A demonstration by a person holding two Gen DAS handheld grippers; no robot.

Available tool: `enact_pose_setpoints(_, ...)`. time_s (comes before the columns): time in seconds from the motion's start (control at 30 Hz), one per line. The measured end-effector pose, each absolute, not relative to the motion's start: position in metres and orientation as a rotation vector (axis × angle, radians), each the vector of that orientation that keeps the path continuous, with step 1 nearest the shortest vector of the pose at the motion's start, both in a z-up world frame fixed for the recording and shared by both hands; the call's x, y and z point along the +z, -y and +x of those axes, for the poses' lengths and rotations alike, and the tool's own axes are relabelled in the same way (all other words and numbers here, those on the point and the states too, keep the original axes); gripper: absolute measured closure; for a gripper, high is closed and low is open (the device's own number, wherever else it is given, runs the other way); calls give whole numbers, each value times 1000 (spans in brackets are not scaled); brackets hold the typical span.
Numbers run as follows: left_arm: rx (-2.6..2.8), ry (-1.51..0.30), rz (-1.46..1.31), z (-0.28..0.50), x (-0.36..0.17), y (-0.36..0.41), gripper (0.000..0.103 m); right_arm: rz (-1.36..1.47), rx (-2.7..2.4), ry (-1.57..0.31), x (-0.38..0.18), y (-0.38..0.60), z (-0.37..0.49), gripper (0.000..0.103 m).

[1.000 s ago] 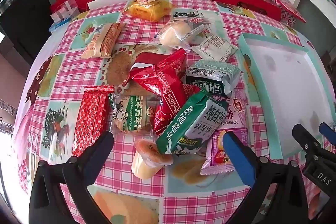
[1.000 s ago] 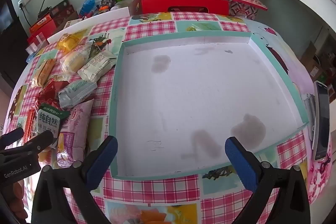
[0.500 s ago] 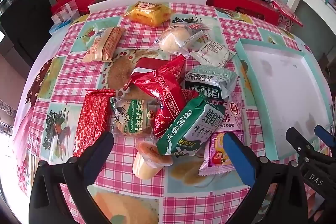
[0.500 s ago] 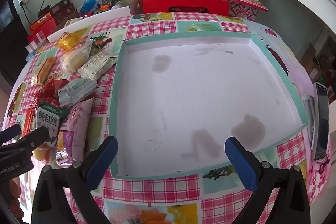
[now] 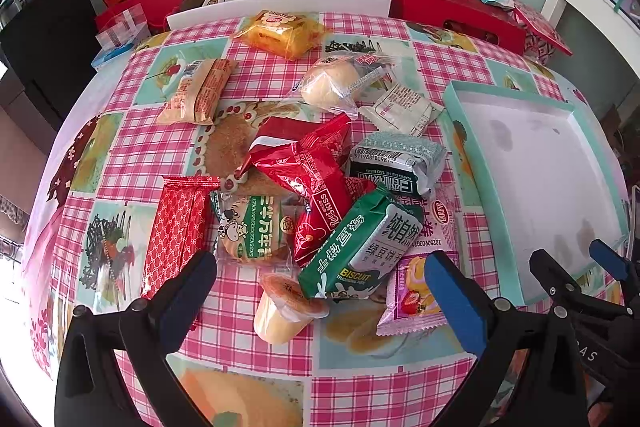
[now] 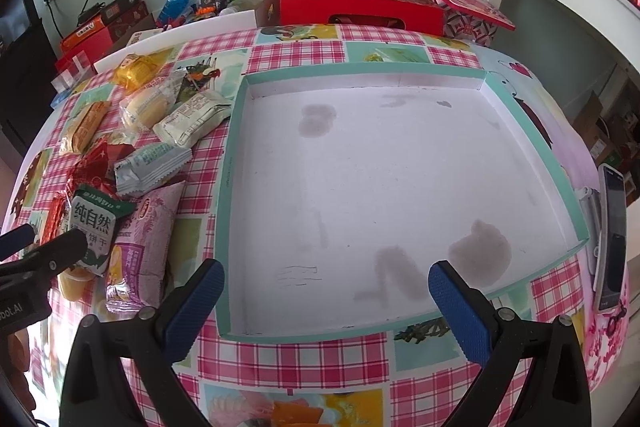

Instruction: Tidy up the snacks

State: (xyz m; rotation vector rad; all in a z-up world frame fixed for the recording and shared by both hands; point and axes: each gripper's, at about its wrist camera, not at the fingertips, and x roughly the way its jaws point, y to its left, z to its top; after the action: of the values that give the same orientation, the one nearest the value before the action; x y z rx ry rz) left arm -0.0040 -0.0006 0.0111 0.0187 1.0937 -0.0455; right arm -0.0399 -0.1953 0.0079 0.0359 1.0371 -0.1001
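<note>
Checked pink cloth (image 5: 132, 155) covers the table, snack packets heaped at its middle, a green biscuit pack (image 5: 360, 247) on top, and a teal-rimmed tray (image 6: 230, 187) toward the right edge; boxes (image 6: 360, 7) crowd the far wall. Left gripper (image 5: 320, 291) hovers spread wide over the heap's near side, gripping nothing. Right gripper (image 6: 326, 303) gapes equally wide above the tray's near rim, holding nothing.
</note>
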Motion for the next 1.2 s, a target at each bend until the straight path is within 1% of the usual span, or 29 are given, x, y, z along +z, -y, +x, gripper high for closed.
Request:
enact_pose_setpoints(0.5,-46,-1096,14,-4,11,-2,0,-1,-65,-1017,10,184,-42,0)
enact_pose_setpoints(0.8,-45,-1097,16,-4,11,-3,0,77,-84,-1039,8,194,-39,0)
enact_pose_setpoints(1.2,-45,-1097,17,-4,11,-3,0,88,-73,-1016,11,191,-40,0)
